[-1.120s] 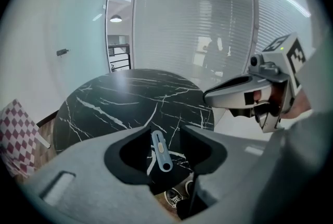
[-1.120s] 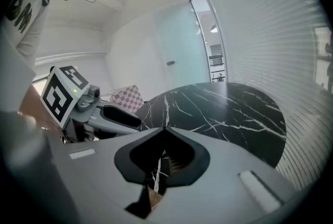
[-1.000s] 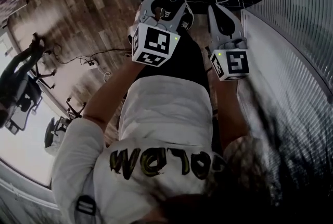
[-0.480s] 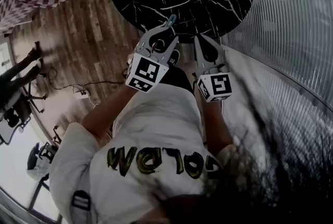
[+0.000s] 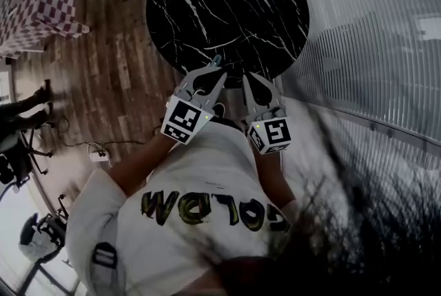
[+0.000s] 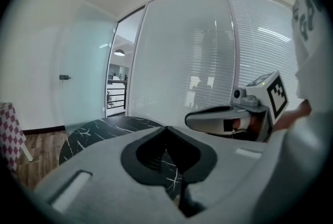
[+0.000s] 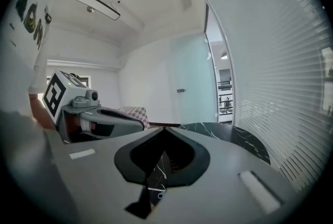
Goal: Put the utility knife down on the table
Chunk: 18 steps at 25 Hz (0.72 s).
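Observation:
In the head view, my left gripper (image 5: 213, 69) is held in front of the person's chest, short of the near rim of the round black marble table (image 5: 227, 5). A small blue thing, seemingly the utility knife (image 5: 217, 60), sticks out at its closed tips. From the left gripper view the jaws (image 6: 166, 127) meet and the knife is hidden. My right gripper (image 5: 249, 78) hangs close beside it on the right, shut with nothing in it (image 7: 165, 128). Each gripper shows in the other's view, the right (image 6: 218, 119) and the left (image 7: 104, 119).
A checkered seat (image 5: 38, 2) stands at the far left on the wood floor (image 5: 117, 74). A glass wall with blinds (image 5: 372, 47) runs along the right. Office chairs (image 5: 17, 150) and a cable with a power strip (image 5: 96, 155) lie at the left.
Both grippers have risen together, side by side. The whole table top has come into the head view. The blue thing has stayed at the left gripper's tips.

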Available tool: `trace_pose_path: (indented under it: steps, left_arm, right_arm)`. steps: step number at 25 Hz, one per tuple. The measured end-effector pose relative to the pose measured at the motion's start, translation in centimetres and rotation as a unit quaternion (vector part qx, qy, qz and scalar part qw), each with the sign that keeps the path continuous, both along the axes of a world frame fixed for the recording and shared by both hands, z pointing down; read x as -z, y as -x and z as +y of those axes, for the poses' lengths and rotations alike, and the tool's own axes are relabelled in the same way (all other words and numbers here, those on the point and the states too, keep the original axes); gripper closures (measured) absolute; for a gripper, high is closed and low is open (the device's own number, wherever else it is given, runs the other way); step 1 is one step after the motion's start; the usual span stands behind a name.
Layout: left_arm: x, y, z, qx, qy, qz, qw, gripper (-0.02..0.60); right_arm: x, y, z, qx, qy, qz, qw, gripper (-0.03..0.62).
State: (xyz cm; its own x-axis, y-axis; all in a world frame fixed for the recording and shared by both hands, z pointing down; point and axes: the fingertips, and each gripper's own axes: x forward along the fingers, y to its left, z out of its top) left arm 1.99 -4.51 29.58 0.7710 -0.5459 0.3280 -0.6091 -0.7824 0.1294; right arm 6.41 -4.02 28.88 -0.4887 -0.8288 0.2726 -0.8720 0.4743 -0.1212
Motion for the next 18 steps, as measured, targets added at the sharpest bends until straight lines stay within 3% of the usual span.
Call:
trace_pose_path:
  steps: [6,12,18]
  left_arm:
    - [3.3,-0.6,1.2,-0.010,-0.008,0.045,0.9989,0.577]
    - [6.9,-0.3,2.1,-0.034,-0.042,0.134,0.9894,0.578]
    - [7.1,-0.6,1.8,-0.031,-0.036,0.131,0.9903,0.577]
  right_arm:
    - [2.3,0.1,1.4,0.006,-0.006,-0.007,1.000,0.592]
    - [5.1,1.0,2.1,0.025,-0.035,-0.012,0.999,0.592]
    - [6.4,1.7,2.2,0.040,-0.055,0.005,0.998,0.592]
